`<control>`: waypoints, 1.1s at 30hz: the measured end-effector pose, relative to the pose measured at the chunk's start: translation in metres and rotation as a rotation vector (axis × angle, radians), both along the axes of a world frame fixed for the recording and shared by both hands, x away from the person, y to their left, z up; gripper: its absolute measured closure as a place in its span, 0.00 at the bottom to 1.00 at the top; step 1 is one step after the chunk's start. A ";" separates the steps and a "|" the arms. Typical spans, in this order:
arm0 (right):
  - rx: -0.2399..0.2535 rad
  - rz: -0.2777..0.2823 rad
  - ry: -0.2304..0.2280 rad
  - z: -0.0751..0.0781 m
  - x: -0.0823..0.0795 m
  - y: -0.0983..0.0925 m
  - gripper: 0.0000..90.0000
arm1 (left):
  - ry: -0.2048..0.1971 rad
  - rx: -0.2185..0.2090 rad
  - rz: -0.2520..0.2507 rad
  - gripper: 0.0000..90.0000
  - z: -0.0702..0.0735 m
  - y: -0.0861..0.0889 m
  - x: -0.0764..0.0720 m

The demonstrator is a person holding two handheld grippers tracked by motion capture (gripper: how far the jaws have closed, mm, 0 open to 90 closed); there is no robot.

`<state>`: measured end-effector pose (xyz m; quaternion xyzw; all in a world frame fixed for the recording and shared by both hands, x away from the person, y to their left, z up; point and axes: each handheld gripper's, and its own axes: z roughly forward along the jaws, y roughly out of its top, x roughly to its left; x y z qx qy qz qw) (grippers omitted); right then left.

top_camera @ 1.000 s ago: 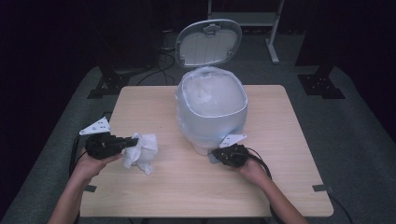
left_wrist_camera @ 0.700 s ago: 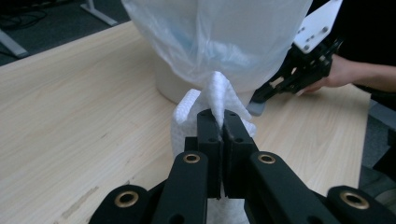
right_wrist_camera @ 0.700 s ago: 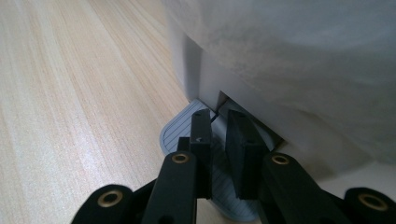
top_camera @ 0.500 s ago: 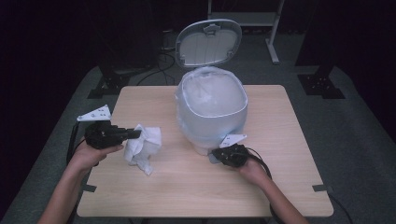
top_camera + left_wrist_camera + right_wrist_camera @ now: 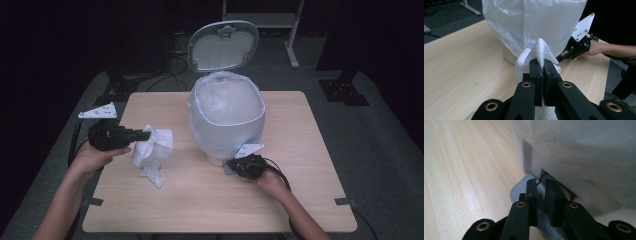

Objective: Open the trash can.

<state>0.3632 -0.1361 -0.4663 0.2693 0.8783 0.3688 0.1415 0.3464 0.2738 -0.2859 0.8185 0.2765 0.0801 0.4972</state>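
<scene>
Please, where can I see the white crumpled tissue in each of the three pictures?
High view: the tissue hangs left of centre from the left gripper, left of the bin.
Left gripper view: the tissue is at centre, pinched between the shut jaws, in front of the bin.
Right gripper view: the tissue is outside this picture.
Shared landmark: the bin with the plastic liner, which stands on the wooden table.

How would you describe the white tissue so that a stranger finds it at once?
On the wooden table, look left of the bag-lined pedal bin. The crumpled white tissue hangs there, pinched in the left claw; it is the one loose soft thing.
</scene>
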 end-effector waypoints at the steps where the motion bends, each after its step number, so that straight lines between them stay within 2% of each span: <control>1: 0.000 0.000 0.000 0.000 0.000 0.000 0.89 | 0.000 0.000 0.000 0.98 0.000 0.000 0.000; 16: 0.003 -0.001 0.009 0.000 0.000 0.000 0.89 | -0.001 -0.004 -0.040 0.98 0.034 -0.013 0.012; 21: 0.009 -0.003 0.009 0.000 -0.001 0.000 0.89 | -0.005 0.012 -0.051 0.98 0.042 -0.016 0.013; 33: 0.006 -0.002 0.009 0.000 0.000 0.000 0.89 | -0.004 0.010 -0.073 0.98 0.059 -0.025 0.020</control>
